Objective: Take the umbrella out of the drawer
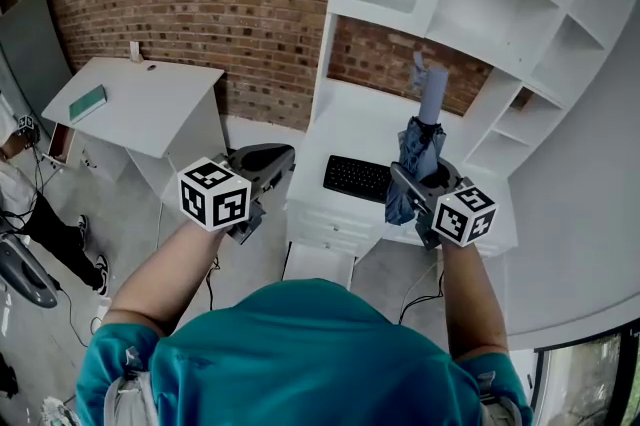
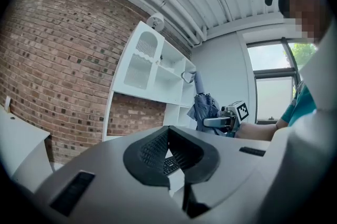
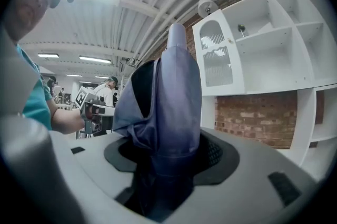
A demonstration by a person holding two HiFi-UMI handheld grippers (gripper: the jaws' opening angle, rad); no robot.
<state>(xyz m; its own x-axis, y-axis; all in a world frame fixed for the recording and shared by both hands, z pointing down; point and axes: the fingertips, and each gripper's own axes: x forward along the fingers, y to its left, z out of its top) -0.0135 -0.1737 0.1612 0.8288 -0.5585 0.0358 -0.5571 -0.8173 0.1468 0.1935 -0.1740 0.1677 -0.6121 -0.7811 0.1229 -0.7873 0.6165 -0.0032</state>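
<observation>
My right gripper (image 1: pixel 418 182) clamps the folded blue umbrella (image 1: pixel 421 146) upright between its fingers, above the desk (image 1: pixel 350 124). The left gripper (image 1: pixel 262 160) is empty, fingers together. Extraction looks complete; next comes a gentle set-down.

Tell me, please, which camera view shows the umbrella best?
The head view: it shows the whole folded umbrella, upright in the right claw over the desk. The right gripper view shows it close up between its jaws, with the lower end cut off; the left gripper view shows it small and far off.
</observation>
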